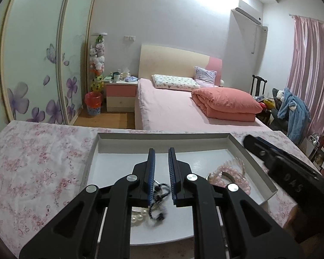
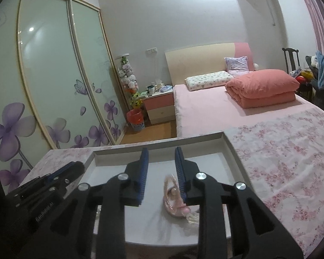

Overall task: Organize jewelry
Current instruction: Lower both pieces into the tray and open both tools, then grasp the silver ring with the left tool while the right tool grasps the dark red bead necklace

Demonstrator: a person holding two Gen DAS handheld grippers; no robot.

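A shallow rectangular tray (image 1: 251, 157) with thin grey card walls and a smooth white floor sits on a table (image 1: 32, 161) covered in a soft cloth printed with pink blossoms.

The left gripper (image 1: 162, 172) hangs low over the tray's near middle, its black plastic arms ending in ribbed blue fingers (image 1: 151, 168) that stand a narrow gap apart, with nothing pinched between them. Under the gap lies a dark braided cord (image 1: 161, 194), knotted and frayed, partly blurred, with small dark beads on it. Just beside it, at the near left, lies a string of round, glossy white pearls (image 1: 138, 217), half hidden by the gripper's frame.

At the tray's right side a bracelet of pale pink, translucent round beads (image 1: 233, 172) lies coiled in loops, touching a metallic ring-shaped piece (image 1: 225, 176) whose kind I cannot tell.

The right gripper (image 2: 162, 168) hovers over that side, its blue fingers (image 2: 180, 172) spread somewhat wider and closed on nothing. In the right wrist view the pink beads (image 2: 172, 196) sit below and just inside the right finger, not gripped, beside a clear glassy piece (image 2: 192, 217) that is too blurred to name.

Beyond the table stands a bed (image 1: 172, 112) with a smooth pink sheet and a puffy, folded coral quilt (image 1: 226, 103).
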